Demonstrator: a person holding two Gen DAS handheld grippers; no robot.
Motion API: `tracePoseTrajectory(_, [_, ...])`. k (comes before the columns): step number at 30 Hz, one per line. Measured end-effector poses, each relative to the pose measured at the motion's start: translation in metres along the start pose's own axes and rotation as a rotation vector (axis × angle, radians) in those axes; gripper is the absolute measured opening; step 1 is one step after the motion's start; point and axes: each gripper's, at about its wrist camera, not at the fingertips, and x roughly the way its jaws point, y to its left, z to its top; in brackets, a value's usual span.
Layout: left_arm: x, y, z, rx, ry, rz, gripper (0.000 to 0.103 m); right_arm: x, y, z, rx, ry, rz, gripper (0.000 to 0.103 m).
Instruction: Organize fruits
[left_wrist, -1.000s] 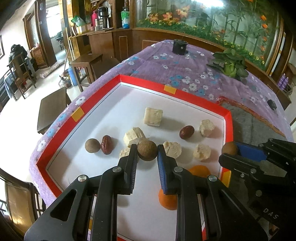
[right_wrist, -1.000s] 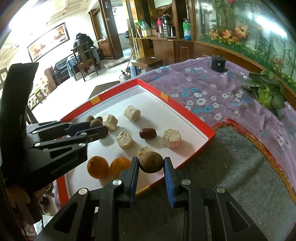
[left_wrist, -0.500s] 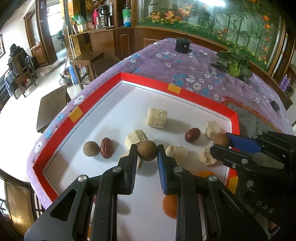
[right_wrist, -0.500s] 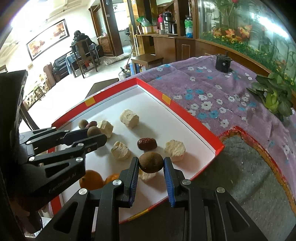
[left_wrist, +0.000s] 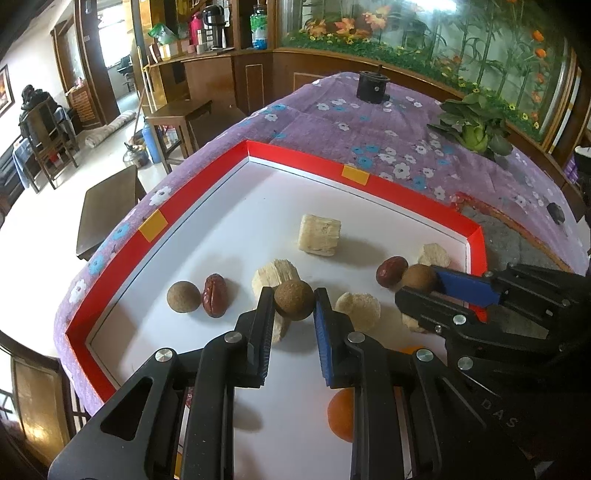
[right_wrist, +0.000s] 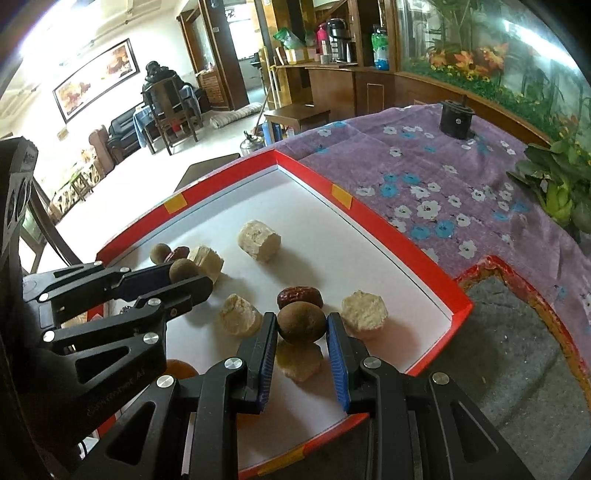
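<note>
A red-rimmed white tray (left_wrist: 369, 181) lies on a purple flowered cloth. My left gripper (left_wrist: 294, 306) is shut on a round brown fruit (left_wrist: 294, 300) and holds it over the tray's middle. My right gripper (right_wrist: 301, 325) is shut on a smooth brown fruit (right_wrist: 301, 322) above the tray's near right part. It also shows in the left wrist view (left_wrist: 419, 278). On the tray lie another brown ball (left_wrist: 183, 296), two red dates (left_wrist: 214, 294) (right_wrist: 299, 294), several pale cut chunks (left_wrist: 320, 235) and two oranges (left_wrist: 341, 415).
A black cylinder (left_wrist: 372, 88) and a leafy green vegetable (left_wrist: 474, 127) sit on the cloth at the far side. A grey mat with a red border (right_wrist: 517, 332) lies right of the tray. Chairs and wooden furniture stand beyond the table's left edge.
My right gripper has moved left from the tray's outer edge to over the tray, carrying its fruit. My left gripper has held its fruit almost in place.
</note>
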Motion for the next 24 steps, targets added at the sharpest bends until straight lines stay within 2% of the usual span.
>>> tracePoseTrajectory(1, [0.000,-0.001,0.000,0.003,-0.001,0.001,0.023,0.000,-0.001,-0.001,0.005,0.003,0.003,0.026])
tracePoseTrajectory(2, [0.000,-0.002,0.000,0.010,0.000,0.000,0.028,0.000,-0.002,-0.002,0.013,0.002,0.006,0.030])
tracePoseTrajectory(3, [-0.001,-0.003,-0.001,0.015,0.002,-0.002,0.038,-0.002,-0.004,-0.003,0.029,-0.002,0.014,0.035])
tracePoseTrajectory(5, [-0.002,-0.002,-0.001,0.006,-0.006,0.008,0.050,-0.006,-0.008,-0.006,0.046,-0.012,0.016,0.036])
tracePoseTrajectory(6, [-0.004,-0.001,-0.001,-0.001,-0.011,-0.002,0.051,-0.008,-0.009,-0.006,0.050,-0.016,0.020,0.036])
tracePoseTrajectory(12, [-0.009,-0.002,-0.004,-0.005,-0.033,0.009,0.051,-0.027,-0.009,-0.013,0.058,-0.055,0.003,0.037])
tracePoseTrajectory(14, [-0.014,-0.003,-0.007,0.003,-0.052,0.039,0.051,-0.035,-0.008,-0.018,0.058,-0.077,-0.019,0.037])
tracePoseTrajectory(17, [-0.018,-0.005,-0.010,-0.008,-0.062,0.032,0.051,-0.046,-0.008,-0.025,0.077,-0.113,-0.051,0.040])
tracePoseTrajectory(21, [-0.030,-0.014,-0.018,0.020,-0.103,0.091,0.051,-0.058,-0.011,-0.039,0.114,-0.160,-0.093,0.047])
tracePoseTrajectory(24, [-0.039,-0.017,-0.025,0.020,-0.130,0.105,0.051,-0.065,-0.012,-0.050,0.122,-0.175,-0.115,0.047])
